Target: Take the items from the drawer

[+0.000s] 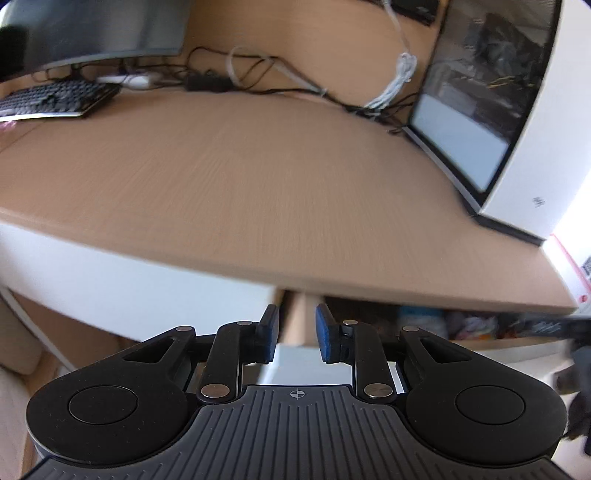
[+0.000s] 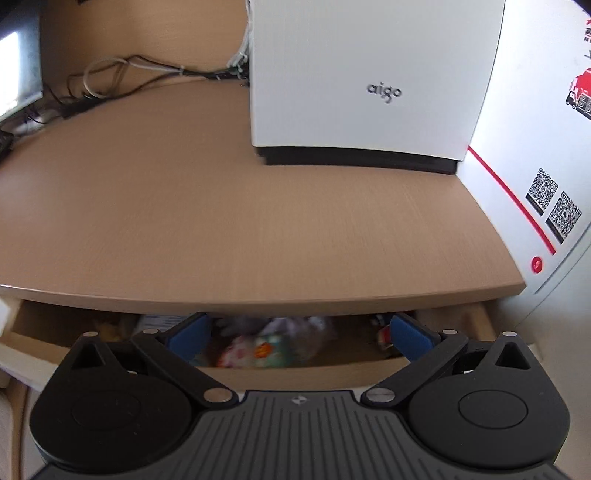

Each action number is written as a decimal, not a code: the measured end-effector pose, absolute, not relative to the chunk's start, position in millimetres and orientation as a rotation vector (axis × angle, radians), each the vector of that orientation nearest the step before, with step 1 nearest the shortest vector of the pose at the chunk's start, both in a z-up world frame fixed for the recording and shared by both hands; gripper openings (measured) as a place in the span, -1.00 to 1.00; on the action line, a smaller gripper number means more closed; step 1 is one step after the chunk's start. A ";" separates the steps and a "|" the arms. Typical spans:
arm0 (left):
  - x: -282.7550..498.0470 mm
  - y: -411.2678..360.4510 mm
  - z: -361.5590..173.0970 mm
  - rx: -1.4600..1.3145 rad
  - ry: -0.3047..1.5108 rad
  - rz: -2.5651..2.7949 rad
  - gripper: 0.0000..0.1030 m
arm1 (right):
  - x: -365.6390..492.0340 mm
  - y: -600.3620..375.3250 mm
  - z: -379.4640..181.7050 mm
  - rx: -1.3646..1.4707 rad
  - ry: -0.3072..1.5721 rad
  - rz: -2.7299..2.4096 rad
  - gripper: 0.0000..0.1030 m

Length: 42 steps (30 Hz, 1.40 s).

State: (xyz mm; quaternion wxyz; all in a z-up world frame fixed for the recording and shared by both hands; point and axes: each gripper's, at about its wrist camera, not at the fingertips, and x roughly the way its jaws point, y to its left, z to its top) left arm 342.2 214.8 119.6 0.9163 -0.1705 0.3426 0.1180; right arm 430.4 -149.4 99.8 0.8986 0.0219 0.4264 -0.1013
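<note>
The drawer (image 2: 295, 376) under the wooden desk top (image 2: 221, 221) stands pulled out. Inside it lie several colourful packets and wrapped items (image 2: 266, 347), too blurred to name. My right gripper (image 2: 299, 334) is open wide just above the drawer's front wall, its blue pads on either side of the packets and holding nothing. My left gripper (image 1: 295, 336) is narrowly open and empty, in front of the drawer's left side wall (image 1: 299, 325). From the left wrist the items (image 1: 472, 326) show to the right of the gripper.
A white "aigo" computer case (image 2: 362, 81) stands on the desk's right rear. A white box with a red stripe and QR codes (image 2: 535, 184) lies at the right edge. A keyboard (image 1: 51, 98), a monitor (image 1: 92, 33) and cables (image 1: 258, 74) are at the back left.
</note>
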 end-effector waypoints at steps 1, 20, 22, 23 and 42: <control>347.9 207.7 123.1 -0.365 0.718 0.204 -0.54 | 432.9 -152.0 97.0 0.043 0.903 -0.215 1.00; 459.9 120.0 65.6 -0.170 1.156 0.141 -0.53 | 410.2 -164.5 82.1 0.046 0.979 -0.194 1.00; 448.9 122.1 62.1 -0.203 1.173 0.133 -0.53 | 399.4 -162.8 81.8 0.048 0.993 -0.196 1.00; 442.0 120.8 60.4 -0.204 1.173 0.133 -0.53 | 392.7 -161.7 81.5 0.049 0.997 -0.196 1.00; 316.7 84.1 72.6 -0.281 1.152 -0.186 -0.53 | 286.8 -151.2 76.3 0.167 1.251 -0.155 1.00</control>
